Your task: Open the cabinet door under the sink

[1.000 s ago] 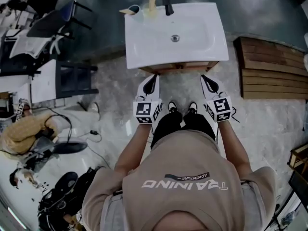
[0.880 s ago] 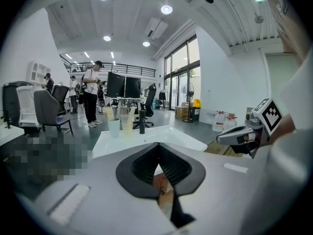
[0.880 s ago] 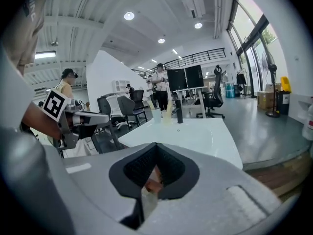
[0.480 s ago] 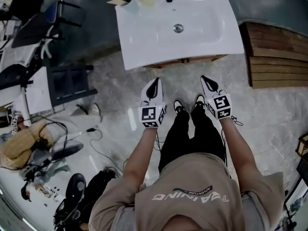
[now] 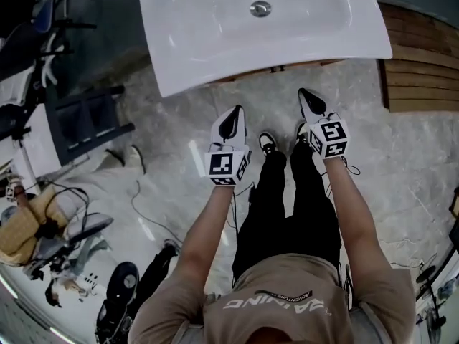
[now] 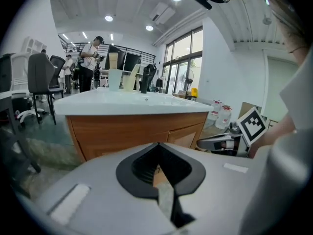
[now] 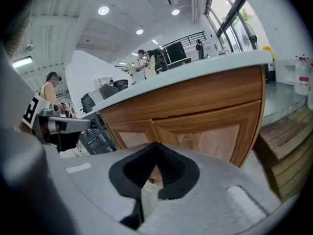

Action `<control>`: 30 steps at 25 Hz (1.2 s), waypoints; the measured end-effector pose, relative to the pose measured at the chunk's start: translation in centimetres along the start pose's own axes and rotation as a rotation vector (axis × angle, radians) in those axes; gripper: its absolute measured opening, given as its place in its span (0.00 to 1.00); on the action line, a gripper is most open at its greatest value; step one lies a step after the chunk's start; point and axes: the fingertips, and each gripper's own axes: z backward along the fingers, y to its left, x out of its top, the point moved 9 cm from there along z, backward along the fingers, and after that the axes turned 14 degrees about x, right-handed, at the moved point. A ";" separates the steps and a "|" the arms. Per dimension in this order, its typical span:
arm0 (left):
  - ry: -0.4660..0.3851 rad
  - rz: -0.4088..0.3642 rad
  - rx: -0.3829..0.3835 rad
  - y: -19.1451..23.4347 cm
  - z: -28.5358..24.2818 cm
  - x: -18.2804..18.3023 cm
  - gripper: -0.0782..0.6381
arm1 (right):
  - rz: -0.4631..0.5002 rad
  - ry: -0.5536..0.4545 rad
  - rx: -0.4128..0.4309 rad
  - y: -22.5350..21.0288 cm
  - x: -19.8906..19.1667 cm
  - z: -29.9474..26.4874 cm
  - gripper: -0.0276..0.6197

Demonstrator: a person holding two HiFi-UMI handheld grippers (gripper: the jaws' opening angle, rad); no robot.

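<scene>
The white sink [image 5: 215,41] fills the top of the head view, and a thin strip of the wooden cabinet [image 5: 287,69] shows under its front edge. My left gripper [image 5: 231,117] and right gripper [image 5: 307,97] are held side by side a short way in front of the cabinet, touching nothing. In the left gripper view the cabinet front [image 6: 132,131] is seen at an angle, beyond the shut left gripper [image 6: 157,147]. The right gripper view faces two closed doors [image 7: 205,133], with the right gripper [image 7: 156,147] shut and holding nothing.
Stacked wooden boards [image 5: 419,70] lie right of the sink. A dark metal rack [image 5: 86,120] stands at the left, with cables [image 5: 147,213] on the floor. My shoes [image 5: 267,143] stand between the grippers. Water bottles [image 6: 218,115] sit beyond the cabinet; people [image 6: 90,62] stand far behind.
The sink has slid up and grown in the head view as I moved closer. Both grippers have come nearer the cabinet front and stay shut.
</scene>
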 end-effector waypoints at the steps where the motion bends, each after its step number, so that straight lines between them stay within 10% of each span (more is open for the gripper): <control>1: 0.002 -0.002 -0.006 0.1 -0.3 -0.6 0.13 | -0.016 -0.006 0.003 -0.4 -0.7 -0.8 0.05; 21: 0.051 0.026 -0.013 2.1 -3.7 -7.5 0.13 | -0.565 -0.302 0.064 -7.7 -8.9 -11.1 0.18; 30: 0.083 0.025 -0.040 1.4 -3.6 -8.4 0.13 | -0.915 -0.588 0.262 -8.2 -10.3 -12.7 0.18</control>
